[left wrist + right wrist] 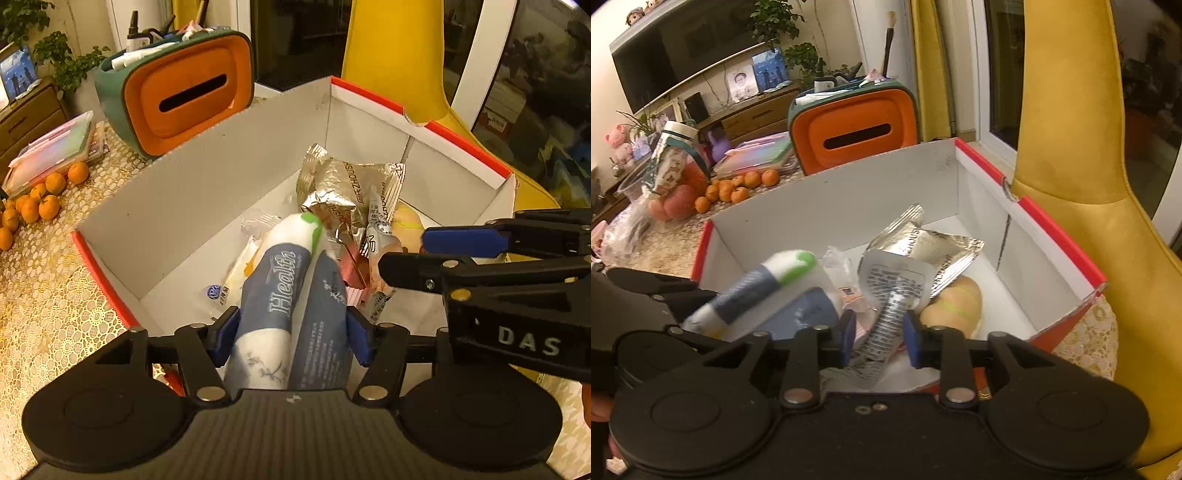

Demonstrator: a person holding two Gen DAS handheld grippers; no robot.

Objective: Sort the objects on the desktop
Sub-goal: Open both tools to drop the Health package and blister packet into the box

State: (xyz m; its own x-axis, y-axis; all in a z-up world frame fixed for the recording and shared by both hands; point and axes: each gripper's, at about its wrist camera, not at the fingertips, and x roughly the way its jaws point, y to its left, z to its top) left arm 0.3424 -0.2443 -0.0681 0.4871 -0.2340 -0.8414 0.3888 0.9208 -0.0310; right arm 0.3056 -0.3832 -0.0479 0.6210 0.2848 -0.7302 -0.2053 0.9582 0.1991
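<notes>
A white cardboard box with red rim (207,177) (849,192) holds snack packets. My left gripper (291,336) is shut on two blue-and-white tubes (284,295), one with a green-marked tip, held over the box's near edge; they also show in the right wrist view (753,291). My right gripper (879,339) is closed around a silver foil packet (897,295) above the box and enters the left wrist view from the right (406,251). Another foil packet (343,184) and a round bun (956,306) lie inside.
An orange-and-green tissue box (184,92) (853,129) stands behind the cardboard box. Small oranges (40,203) (738,188) and a flat plastic case (51,151) lie on the lace tablecloth at left. A yellow chair (1071,166) stands at right.
</notes>
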